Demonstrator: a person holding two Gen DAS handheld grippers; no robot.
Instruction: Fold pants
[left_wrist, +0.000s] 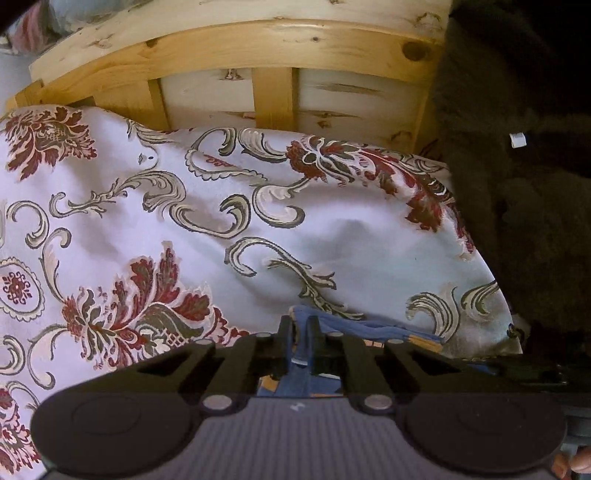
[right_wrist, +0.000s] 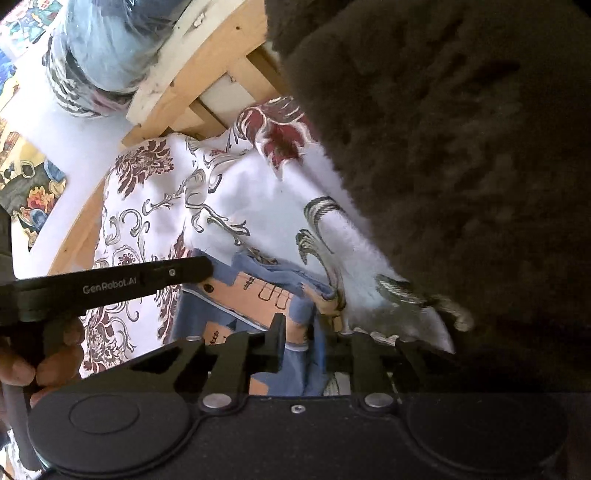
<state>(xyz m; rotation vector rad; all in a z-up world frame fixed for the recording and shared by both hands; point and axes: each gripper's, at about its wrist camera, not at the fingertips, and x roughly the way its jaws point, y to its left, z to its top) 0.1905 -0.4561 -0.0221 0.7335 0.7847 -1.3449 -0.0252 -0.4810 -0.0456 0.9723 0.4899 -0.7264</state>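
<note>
L gripper (left_wrist: 299, 341): my fingers are clamped on a blue fold of the pants (left_wrist: 369, 328); the cloth runs up between them
R gripper (right_wrist: 301, 341): fingers pinched on the pants too, gripping blue fabric w/ an orange printed panel; I also see the L gripper's black arm crossing at left w/ a hand (right_wrist: 44, 362) on its grip
Pants: bunched at the near edge of the bed, just ahead of both grippers; blue w/ orange patches
Bedspread (left_wrist: 351, 240): white w/ red flowers & grey scrolls; rumpled; pants lie on it
Dark fuzzy blanket (left_wrist: 517, 184): R side, overlapping the spread's edge
Headboard (left_wrist: 258, 48): pale knotty wood w/ slats, farthest back
</note>
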